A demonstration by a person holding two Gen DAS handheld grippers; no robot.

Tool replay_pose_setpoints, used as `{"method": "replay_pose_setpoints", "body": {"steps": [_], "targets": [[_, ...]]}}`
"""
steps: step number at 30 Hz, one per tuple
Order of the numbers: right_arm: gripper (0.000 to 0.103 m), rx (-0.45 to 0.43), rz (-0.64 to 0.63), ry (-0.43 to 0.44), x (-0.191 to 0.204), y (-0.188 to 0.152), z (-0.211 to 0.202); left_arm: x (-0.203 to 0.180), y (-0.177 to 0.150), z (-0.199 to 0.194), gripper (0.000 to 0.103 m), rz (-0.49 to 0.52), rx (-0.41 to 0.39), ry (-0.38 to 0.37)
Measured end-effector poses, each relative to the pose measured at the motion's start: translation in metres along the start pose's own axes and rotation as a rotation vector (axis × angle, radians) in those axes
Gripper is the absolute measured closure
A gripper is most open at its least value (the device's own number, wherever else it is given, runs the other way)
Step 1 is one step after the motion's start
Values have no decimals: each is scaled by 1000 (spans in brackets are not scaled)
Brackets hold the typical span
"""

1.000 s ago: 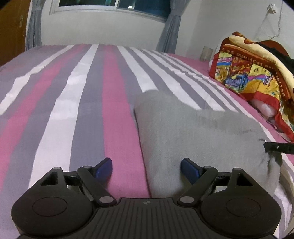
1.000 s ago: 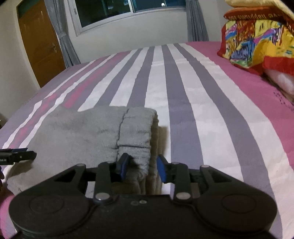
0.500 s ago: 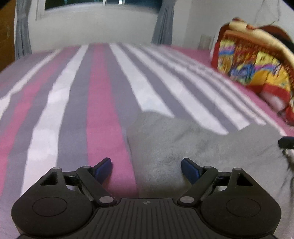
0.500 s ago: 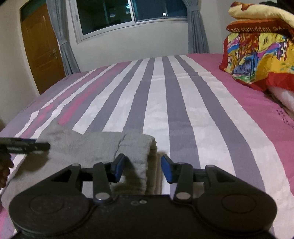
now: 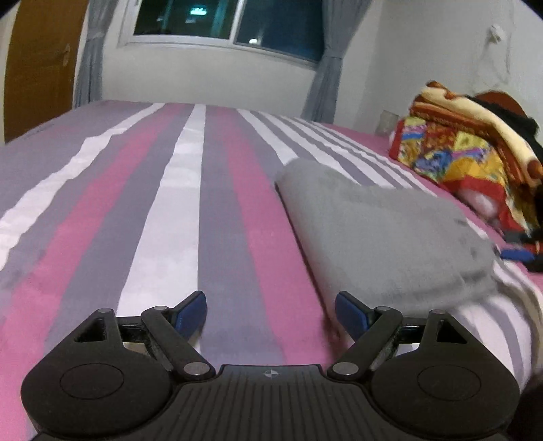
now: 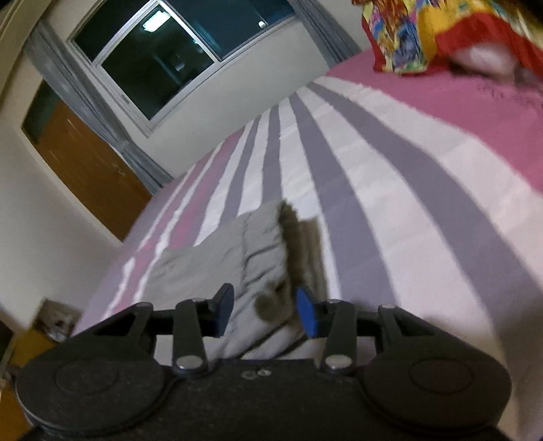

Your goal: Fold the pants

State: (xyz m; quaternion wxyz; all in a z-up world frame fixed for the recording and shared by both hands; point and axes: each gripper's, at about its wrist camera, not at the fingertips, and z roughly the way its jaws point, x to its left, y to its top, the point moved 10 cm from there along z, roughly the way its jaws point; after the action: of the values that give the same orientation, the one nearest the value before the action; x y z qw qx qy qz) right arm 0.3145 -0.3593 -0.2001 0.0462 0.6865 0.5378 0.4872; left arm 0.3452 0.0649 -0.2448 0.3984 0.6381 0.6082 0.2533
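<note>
The right gripper (image 6: pixel 264 313) has its blue pads apart with the elasticated waistband end of the grey fleece pants (image 6: pixel 237 268) lying loosely between them; neither pad looks pressed into the cloth, though blur leaves this unsure. A second ago the same end sat between narrower jaws in a level view; now the view is rolled, so the bed slopes up toward 1 o'clock. The left gripper (image 5: pixel 270 313) stands wide apart as before, but it has slid off the cloth: the bundle that filled its right half now lies at 2 o'clock, clear of both pads, with only bedsheet between them.

That reads as the fold being finished and both hands backing away, the pants left as a compact folded stack.

The stack rests on a pink, grey and white striped bedsheet (image 5: pixel 176 210). A bright patterned blanket (image 5: pixel 468 159) is piled at 2 o'clock, a dark window (image 5: pixel 224 23) with grey curtains at 12, and a wooden door (image 6: pixel 88 169) at 10.
</note>
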Motion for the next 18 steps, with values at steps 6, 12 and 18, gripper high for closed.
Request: {"method": "replay_pose_setpoints", "body": {"steps": [6,12,18], "targets": [[62,51,47,4,4,-10,25,-13,-3,20,20,105,83,32],[62,105,98,22,5,-11,49,-30,21,37,20,101,39,1],[83,-38,22,120,45,17,21,-18,7,40,20,43,42,29]]}}
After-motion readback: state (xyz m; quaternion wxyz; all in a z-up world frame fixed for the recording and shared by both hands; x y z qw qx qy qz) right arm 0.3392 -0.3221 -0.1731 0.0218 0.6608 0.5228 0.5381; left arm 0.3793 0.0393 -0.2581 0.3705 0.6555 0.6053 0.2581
